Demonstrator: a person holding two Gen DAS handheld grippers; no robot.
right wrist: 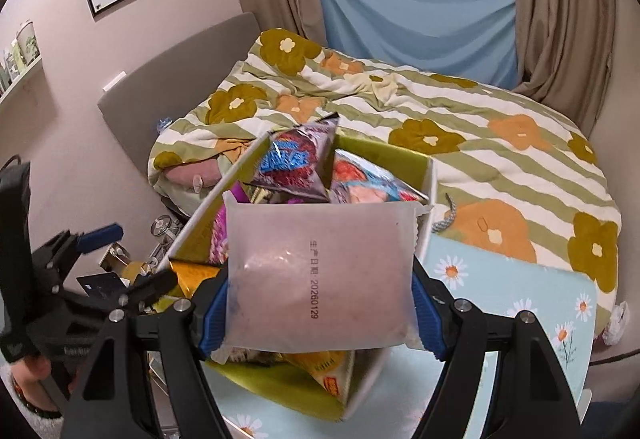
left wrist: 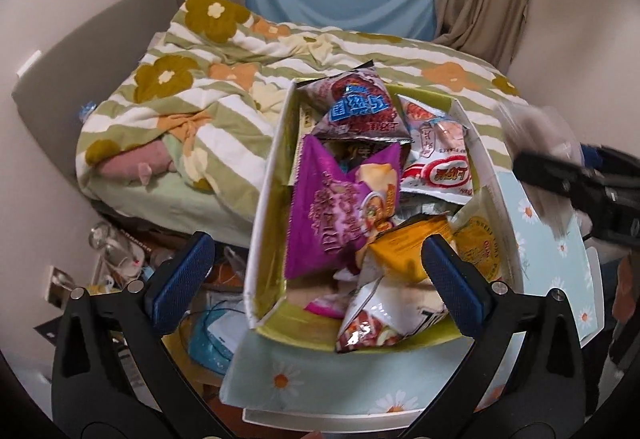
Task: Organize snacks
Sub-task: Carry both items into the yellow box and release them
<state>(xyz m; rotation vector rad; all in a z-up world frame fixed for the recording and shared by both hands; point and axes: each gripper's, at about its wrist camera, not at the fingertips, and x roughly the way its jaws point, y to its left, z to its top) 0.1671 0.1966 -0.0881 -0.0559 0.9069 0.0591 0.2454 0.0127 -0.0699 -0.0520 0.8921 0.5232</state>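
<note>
A white box with yellow-green lining (left wrist: pixel 266 199) stands on a small table and is full of snack bags. Among them are a purple bag (left wrist: pixel 332 215), a dark red and blue bag (left wrist: pixel 360 107), a white and red bag (left wrist: pixel 440 167) and a yellow bag (left wrist: pixel 404 243). My left gripper (left wrist: pixel 316 283) hangs open over the near end of the box with nothing between its pads. My right gripper (right wrist: pixel 320 313) is shut on a frosted white packet (right wrist: pixel 320 271), held above the box (right wrist: pixel 424 227). The left gripper (right wrist: pixel 128 259) shows at the left of the right wrist view.
The table wears a light blue daisy cloth (right wrist: pixel 520 291). Behind it lies a bed with a striped flower blanket (right wrist: pixel 460 127). Left of the table the floor is cluttered with jars and papers (left wrist: pixel 120 251). A hand (right wrist: pixel 28 375) holds the left gripper's handle.
</note>
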